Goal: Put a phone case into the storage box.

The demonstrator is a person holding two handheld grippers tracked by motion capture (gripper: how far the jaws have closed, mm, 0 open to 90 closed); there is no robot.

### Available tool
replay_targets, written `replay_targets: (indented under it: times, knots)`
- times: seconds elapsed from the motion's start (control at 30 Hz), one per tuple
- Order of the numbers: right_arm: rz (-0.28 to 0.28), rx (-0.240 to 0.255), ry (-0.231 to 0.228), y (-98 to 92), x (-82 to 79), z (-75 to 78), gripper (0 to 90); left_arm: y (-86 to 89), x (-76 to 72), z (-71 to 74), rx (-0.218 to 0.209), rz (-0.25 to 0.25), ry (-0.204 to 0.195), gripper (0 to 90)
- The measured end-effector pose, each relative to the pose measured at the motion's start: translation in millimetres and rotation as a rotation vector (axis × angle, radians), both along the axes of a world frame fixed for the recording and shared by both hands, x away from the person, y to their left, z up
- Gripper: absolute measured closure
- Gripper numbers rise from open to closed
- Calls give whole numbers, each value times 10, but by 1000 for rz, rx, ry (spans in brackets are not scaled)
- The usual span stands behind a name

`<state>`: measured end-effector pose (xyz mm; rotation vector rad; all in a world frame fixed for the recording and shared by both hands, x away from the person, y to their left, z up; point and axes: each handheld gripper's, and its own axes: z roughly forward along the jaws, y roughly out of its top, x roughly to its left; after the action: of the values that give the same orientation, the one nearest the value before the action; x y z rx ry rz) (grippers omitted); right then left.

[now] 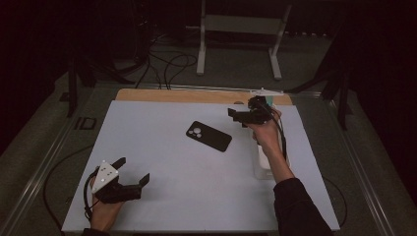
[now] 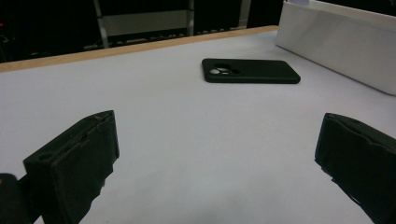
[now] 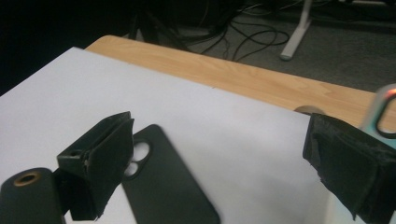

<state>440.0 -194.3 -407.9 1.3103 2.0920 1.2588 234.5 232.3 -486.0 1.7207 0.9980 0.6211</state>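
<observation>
White table mat (image 1: 196, 196), dark room; black phone case (image 1: 208, 135) lies flat mid-mat, camera cutouts up, free to grab. Right gripper (image 1: 239, 117) hangs just beyond the case, jaws apart, likely lining up the pick; left gripper (image 1: 133, 172) parked well short of the case, also spread and empty.

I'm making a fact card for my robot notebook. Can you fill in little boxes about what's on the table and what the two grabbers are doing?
Table: white sheet over a light wooden top
Main thing: flat black phone case with round camera holes, lying alone mid-table, holes facing up
Other thing: long white rectangular box on the table's right side
Left gripper: near corner, jaws wide open, holding nothing
Right gripper: raised, right of the case, jaws open, holding nothing
Touching the case: nothing
Floor behind: dark cables and a white metal stand
</observation>
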Motion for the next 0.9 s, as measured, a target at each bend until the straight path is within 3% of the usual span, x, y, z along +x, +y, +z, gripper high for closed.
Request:
replay_targets:
  times: [0.3,0.57,0.7,0.9]
  knots:
    - [97,-29,35,157,-14,-57,86,-3,0,-1,1,-1,2,4]
    - [135,-47,51,249,-20,-73,87,-5,0,-2,2,-3,2,4]
    - [175,-89,60,364,-33,-90,87,-5,0,-2,2,-4,2,4]
    - [197,-112,72,468,-27,-123,87,-9,-1,-3,4,-5,2,4]
